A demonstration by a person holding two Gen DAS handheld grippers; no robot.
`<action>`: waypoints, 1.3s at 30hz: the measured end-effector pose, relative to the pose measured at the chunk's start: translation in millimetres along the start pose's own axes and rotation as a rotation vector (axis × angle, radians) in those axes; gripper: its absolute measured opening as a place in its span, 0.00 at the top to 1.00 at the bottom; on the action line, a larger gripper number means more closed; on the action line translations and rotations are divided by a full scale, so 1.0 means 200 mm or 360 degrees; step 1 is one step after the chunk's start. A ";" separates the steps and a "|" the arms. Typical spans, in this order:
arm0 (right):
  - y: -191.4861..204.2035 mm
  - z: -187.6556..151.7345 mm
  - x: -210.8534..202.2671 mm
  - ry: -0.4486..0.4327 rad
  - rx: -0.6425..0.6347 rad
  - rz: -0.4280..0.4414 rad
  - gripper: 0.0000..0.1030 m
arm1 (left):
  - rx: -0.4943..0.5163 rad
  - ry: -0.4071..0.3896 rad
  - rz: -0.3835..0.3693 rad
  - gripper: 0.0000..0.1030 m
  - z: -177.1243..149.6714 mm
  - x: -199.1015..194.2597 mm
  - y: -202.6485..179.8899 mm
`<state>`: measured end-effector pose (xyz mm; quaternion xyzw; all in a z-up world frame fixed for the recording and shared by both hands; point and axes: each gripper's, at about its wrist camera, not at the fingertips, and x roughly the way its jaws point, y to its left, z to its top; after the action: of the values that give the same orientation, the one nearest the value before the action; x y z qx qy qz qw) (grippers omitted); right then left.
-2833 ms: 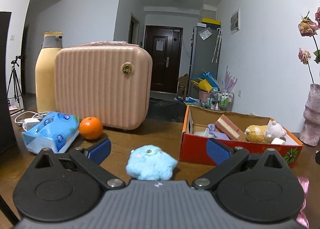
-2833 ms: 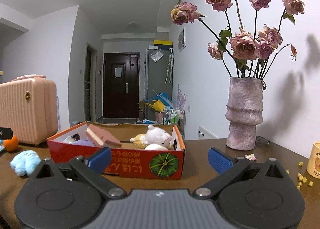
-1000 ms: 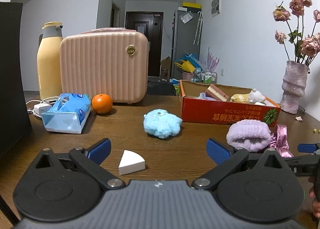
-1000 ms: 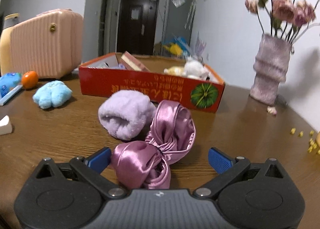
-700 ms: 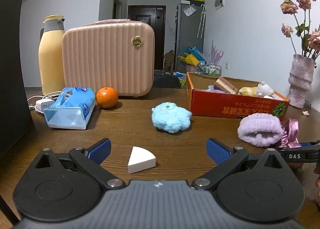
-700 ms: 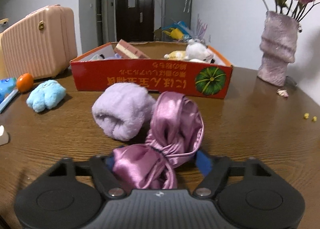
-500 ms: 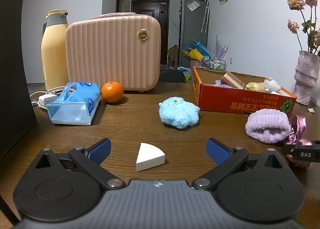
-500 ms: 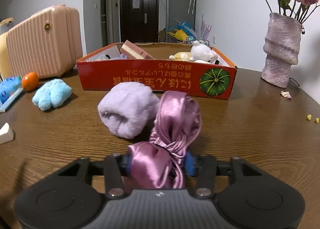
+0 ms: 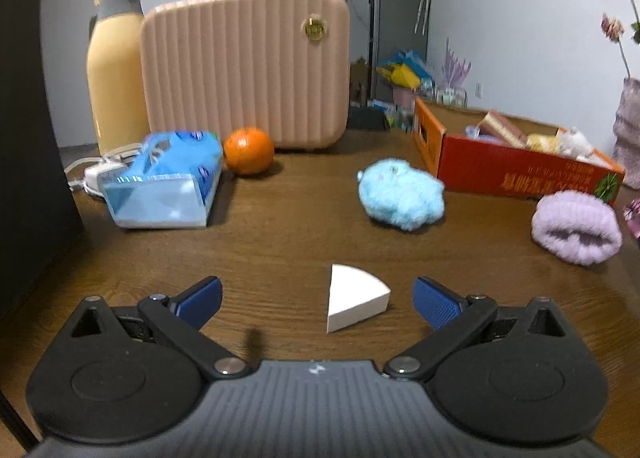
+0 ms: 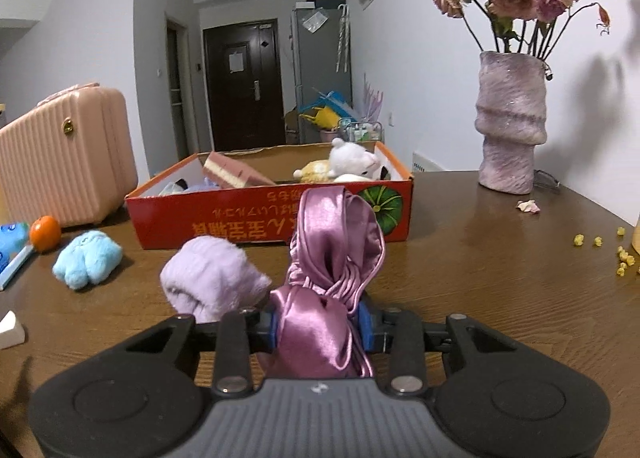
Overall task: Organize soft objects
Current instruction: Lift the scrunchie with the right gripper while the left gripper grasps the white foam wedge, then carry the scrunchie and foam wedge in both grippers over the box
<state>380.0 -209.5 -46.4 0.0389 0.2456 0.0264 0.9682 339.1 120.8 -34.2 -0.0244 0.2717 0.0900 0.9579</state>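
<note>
Satin scrunchie (image 10: 320, 290): pink-purple, knotted, pinched at its lower bunch between the blue pads of the right gripper (image 10: 320, 324); its upper loop stands up in front of the red box's pumpkin print.
Right gripper: jaws closing on the scrunchie, pads pressed into the fabric on both sides.
Left gripper (image 9: 318, 300): jaws spread wide, nothing gripped; it points down at the table.
White wedge (image 9: 354, 296): a foam-like slice lying on the wood between the left gripper's blue pads (image 9: 200, 298), nearer the right-hand pad, touching neither.
Red box (image 10: 272, 218): open cardboard box, the landmark here; inside it sit a brown-and-pink cake-shaped piece, a yellow plush and a white plush.
Lilac fluffy roll (image 10: 212, 278): on the table just in front of the red box, beside the scrunchie on its left.
Blue plush (image 9: 400, 194): on the table just off the red box's left front corner.
Orange (image 9: 249, 150): further left of the red box, against the foot of the pink case.
Pink case (image 9: 244, 70): ribbed, upright, left of the red box and further back.
Tissue pack (image 9: 168, 182): blue, left of the orange, well apart from the red box.
Yellow bottle (image 9: 114, 66): behind the tissue pack, beside the pink case.
Vase (image 10: 510, 126): mottled purple, with dried roses, right of the red box by the wall.
Table (image 10: 500, 298): dark wood; small yellow bits scattered far right of the red box.
</note>
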 end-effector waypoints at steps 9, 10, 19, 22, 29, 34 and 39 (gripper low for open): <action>0.02 -0.01 0.00 0.0003 -0.0024 -0.0002 0.66 | 0.0089 0.0126 0.0008 0.00 0.00 0.14 -0.02; 0.02 -0.01 0.00 0.0005 -0.0025 0.0000 0.66 | 0.0092 0.0135 0.0012 0.00 0.00 0.15 -0.03; 0.03 -0.01 0.00 0.0009 -0.0049 0.0021 0.66 | 0.0098 0.0187 -0.0048 0.54 0.00 0.21 -0.05; 0.04 -0.02 0.00 0.0006 -0.0057 0.0025 0.66 | 0.0088 0.0168 -0.0094 0.67 0.00 0.20 -0.05; 0.05 -0.02 0.00 -0.0001 -0.0080 0.0035 0.66 | 0.0160 0.0093 -0.0106 0.68 -0.01 0.16 -0.10; 0.06 -0.02 -0.01 -0.0019 -0.0089 0.0035 0.66 | 0.0196 -0.0022 -0.0087 0.68 -0.01 0.10 -0.14; 0.06 -0.02 -0.02 -0.0049 -0.0080 0.0037 0.66 | 0.0160 -0.0083 -0.0136 0.68 0.00 0.06 -0.22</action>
<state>374.5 -198.4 -46.3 0.0178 0.2294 0.0433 0.9722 356.9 80.3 -40.3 0.0147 0.2495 0.0359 0.9676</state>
